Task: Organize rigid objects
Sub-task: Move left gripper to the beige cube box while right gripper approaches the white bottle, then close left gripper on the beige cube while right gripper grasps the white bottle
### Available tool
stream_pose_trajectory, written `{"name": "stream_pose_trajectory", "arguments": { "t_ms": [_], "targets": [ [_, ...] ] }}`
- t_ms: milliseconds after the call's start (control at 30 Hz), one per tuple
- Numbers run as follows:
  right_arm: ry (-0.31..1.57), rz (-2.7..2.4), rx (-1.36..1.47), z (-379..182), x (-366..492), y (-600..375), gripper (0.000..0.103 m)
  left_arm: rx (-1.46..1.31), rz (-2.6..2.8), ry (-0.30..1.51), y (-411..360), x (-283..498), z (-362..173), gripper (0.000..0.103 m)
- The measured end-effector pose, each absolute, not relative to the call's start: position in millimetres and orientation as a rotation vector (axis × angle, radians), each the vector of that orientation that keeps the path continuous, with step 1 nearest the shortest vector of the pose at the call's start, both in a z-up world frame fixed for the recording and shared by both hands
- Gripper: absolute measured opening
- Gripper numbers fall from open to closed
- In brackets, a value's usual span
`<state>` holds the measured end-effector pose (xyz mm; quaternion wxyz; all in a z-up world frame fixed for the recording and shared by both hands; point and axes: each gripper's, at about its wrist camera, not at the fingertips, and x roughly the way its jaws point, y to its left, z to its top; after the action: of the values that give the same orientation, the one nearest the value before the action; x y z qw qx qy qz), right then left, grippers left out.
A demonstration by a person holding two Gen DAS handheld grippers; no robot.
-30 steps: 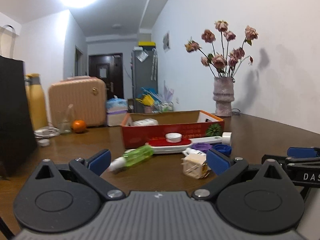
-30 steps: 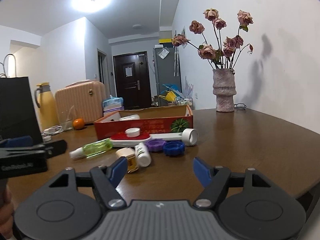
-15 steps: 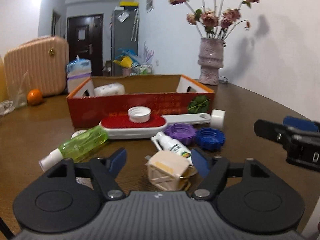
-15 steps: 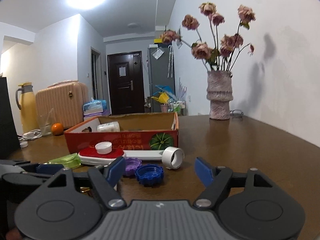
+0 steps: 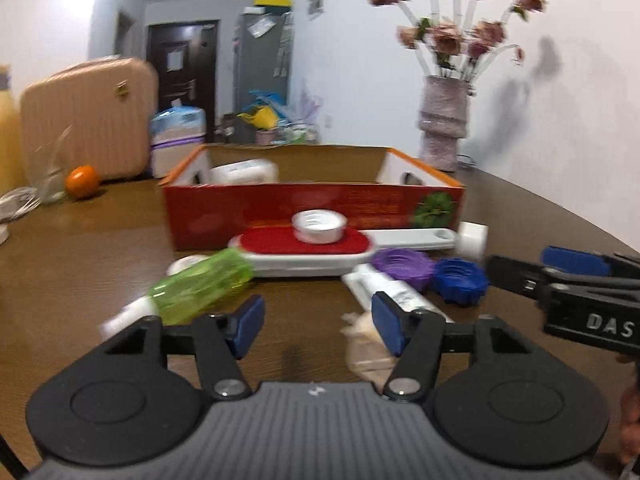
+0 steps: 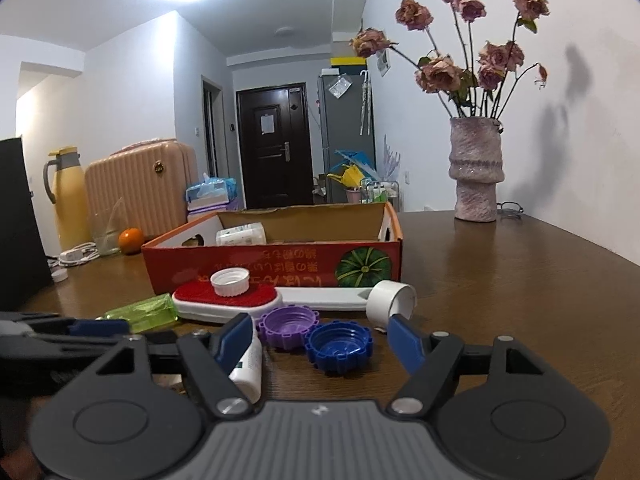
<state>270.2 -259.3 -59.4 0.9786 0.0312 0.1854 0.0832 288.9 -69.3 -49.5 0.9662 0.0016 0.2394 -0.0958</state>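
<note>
My left gripper (image 5: 316, 326) hovers low over the table, jaws closing on bare wood. A blurred beige cube (image 5: 360, 344) sits half hidden at its right finger, and a green bottle (image 5: 200, 286) lies just left. My right gripper (image 6: 320, 338) is open and closing slightly, with the blue cap (image 6: 338, 346) between its fingers, untouched. The purple cap (image 6: 288, 326) and a white tube (image 6: 248, 368) lie by its left finger. Behind are a red-topped brush (image 6: 228, 300) bearing a white cap (image 6: 230, 282), a white roll (image 6: 390, 300) and the red box (image 6: 280, 268).
A white bottle (image 6: 240, 236) lies in the box. A vase of dried roses (image 6: 476, 176) stands at the back right. At the left are a black bag (image 6: 16, 220), a yellow flask (image 6: 66, 196), a glass, an orange (image 6: 131, 240) and a suitcase (image 6: 140, 192).
Both grippers have moved forward to the pile of small items. The left jaws have narrowed, and the beige cube now sits at the left gripper's right finger.
</note>
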Motion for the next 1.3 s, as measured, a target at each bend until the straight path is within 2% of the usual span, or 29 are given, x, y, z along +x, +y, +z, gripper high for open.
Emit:
{"name": "stream_pose_trajectory", "arguments": {
  "t_ms": [133, 167, 200, 233, 300, 367, 433, 500, 533, 867, 933, 967, 1000, 1167, 1200, 1233, 1300],
  "targets": [
    [0.424, 0.191, 0.052, -65, 279, -250, 0.074, -0.039, -0.145, 0.553, -48, 291, -49, 0.063],
    [0.429, 0.183, 0.055, -65, 280, -249, 0.074, -0.077, -0.171, 0.553, -46, 289, -45, 0.066],
    [0.427, 0.171, 0.060, -64, 280, -250, 0.074, -0.097, -0.197, 0.552, -48, 287, -41, 0.076],
    [0.419, 0.155, 0.065, -64, 279, -252, 0.074, -0.109, -0.225, 0.543, -52, 284, -37, 0.082],
    [0.414, 0.095, 0.077, -61, 276, -261, 0.072, -0.102, -0.284, 0.521, -68, 282, -30, 0.091],
    [0.416, 0.043, 0.098, -59, 273, -274, 0.073, -0.088, -0.264, 0.502, -84, 283, -32, 0.094],
    [0.409, 0.038, 0.116, -57, 269, -287, 0.073, -0.081, -0.242, 0.525, -97, 288, -38, 0.087],
    [0.413, 0.042, 0.127, -56, 265, -294, 0.073, -0.050, -0.211, 0.533, -108, 289, -46, 0.059],
    [0.413, 0.045, 0.122, -56, 263, -296, 0.073, -0.034, -0.183, 0.537, -111, 289, -50, 0.051],
    [0.428, 0.179, 0.074, -60, 265, -257, 0.073, -0.129, -0.256, 0.574, -40, 263, -50, 0.052],
    [0.454, 0.215, 0.046, -64, 273, -242, 0.073, -0.086, -0.247, 0.559, -26, 255, -48, 0.061],
    [0.472, 0.225, 0.028, -66, 279, -234, 0.073, -0.058, -0.220, 0.543, -22, 252, -47, 0.070],
    [0.490, 0.231, 0.010, -68, 285, -226, 0.073, -0.040, -0.190, 0.538, -18, 251, -46, 0.072],
    [0.566, 0.259, -0.090, -71, 309, -196, 0.069, -0.053, -0.156, 0.543, 1, 244, -39, 0.071],
    [0.574, 0.249, -0.108, -72, 312, -192, 0.058, -0.042, -0.150, 0.547, 3, 243, -39, 0.070],
    [0.588, 0.243, -0.116, -73, 315, -190, 0.039, -0.035, -0.143, 0.541, 5, 241, -39, 0.070],
    [0.633, 0.245, -0.090, -77, 322, -190, 0.027, -0.024, -0.112, 0.535, 11, 240, -38, 0.067]
  ]
}}
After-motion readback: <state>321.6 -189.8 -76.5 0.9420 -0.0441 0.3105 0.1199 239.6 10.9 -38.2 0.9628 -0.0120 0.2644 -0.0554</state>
